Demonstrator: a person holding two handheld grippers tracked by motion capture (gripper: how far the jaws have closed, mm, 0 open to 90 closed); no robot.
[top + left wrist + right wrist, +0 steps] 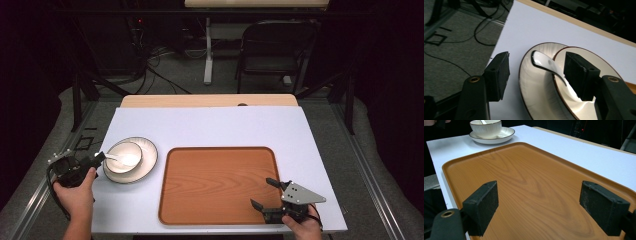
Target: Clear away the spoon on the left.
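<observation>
Our left gripper (536, 75) sits at the left edge of the worktop (210, 125) with its jaws spread wide, pressing on nothing. The handle of the white ceramic spoon (549, 66) lies between them, free of both pads. The spoon rests in the white bowl (123, 156), its handle leaning over the rim toward the gripper, and the bowl stands on a brown-rimmed saucer (147, 160) near the worktop's left edge.

Our right gripper (272, 195) hovers over the near right corner of the wooden tray (215, 185), its 2 jaws also wide apart and holding nothing. The tray, bare, lies just right of the saucer.

We judge the step in hand to be letting go of the spoon. To do it well, we would draw the left gripper straight back along the handle's line, keeping both pads off it, so the spoon is not tipped out or the bowl nudged on its saucer.
</observation>
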